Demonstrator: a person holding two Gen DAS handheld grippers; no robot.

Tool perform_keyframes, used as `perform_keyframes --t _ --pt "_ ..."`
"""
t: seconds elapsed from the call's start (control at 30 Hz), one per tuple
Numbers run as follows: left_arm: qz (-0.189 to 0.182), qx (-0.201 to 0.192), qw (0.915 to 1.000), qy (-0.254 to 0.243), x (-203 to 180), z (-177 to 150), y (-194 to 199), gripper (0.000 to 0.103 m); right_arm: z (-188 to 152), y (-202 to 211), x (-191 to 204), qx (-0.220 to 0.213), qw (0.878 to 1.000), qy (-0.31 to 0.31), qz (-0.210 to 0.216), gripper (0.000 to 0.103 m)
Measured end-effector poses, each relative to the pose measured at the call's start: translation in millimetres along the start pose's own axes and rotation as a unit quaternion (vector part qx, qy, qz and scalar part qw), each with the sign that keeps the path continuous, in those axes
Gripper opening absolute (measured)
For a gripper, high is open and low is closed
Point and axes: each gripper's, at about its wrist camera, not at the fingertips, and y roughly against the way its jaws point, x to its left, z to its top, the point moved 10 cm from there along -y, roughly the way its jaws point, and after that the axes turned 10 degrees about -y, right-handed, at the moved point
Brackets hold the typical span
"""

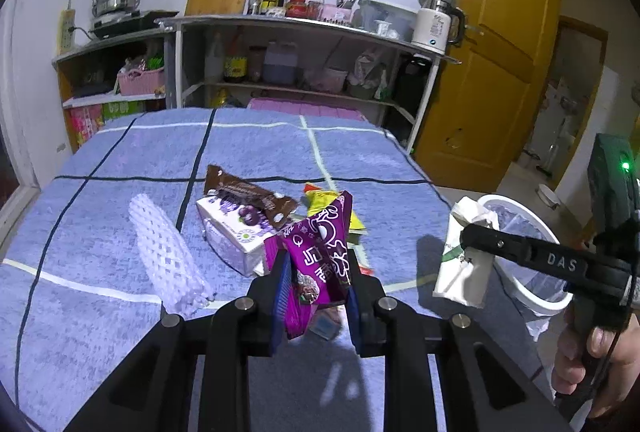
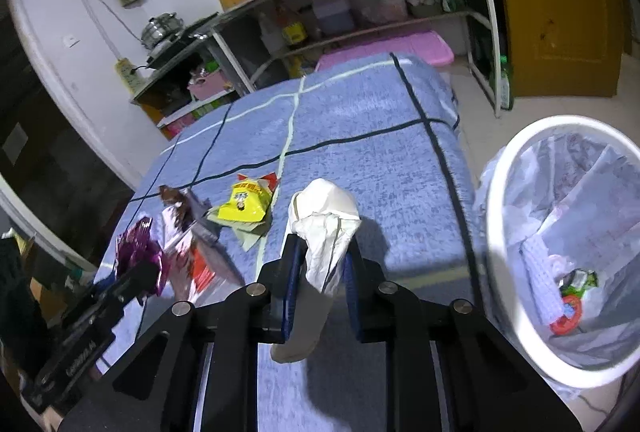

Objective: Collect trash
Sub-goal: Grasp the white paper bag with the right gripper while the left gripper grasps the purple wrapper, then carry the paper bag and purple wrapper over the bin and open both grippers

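Covering table: blue checked cloth [image 1: 120, 160]

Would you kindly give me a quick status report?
Left gripper shut on purple wrapper. Right gripper shut on white wrapper. Bin right, unobstructed.

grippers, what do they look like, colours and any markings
Both are matte black linkage frames with silver round pivot pins and blue pads inside the fingers. The right tool carries white "DAS" lettering and a dark green module with a lit green LED. The left tool also bears white lettering, too blurred to read.
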Motion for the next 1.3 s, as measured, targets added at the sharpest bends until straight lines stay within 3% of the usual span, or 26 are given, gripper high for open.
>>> perform_keyframes --t 0.6,1.3 --pt "-0.075 0.016 0.9955 -0.055 -111.7 -6.9 0.0 0.025 -20.4 70.3 -62.5 -0.027 0.999 -0.02 -0.009 0.021" --pt "-0.174 0.017 0.9796 -0.098 -230.6 28.8 -47.6 0.025 10.2 120.7 -161.5 -0.082 0.991 -0.082 -0.073 0.021"
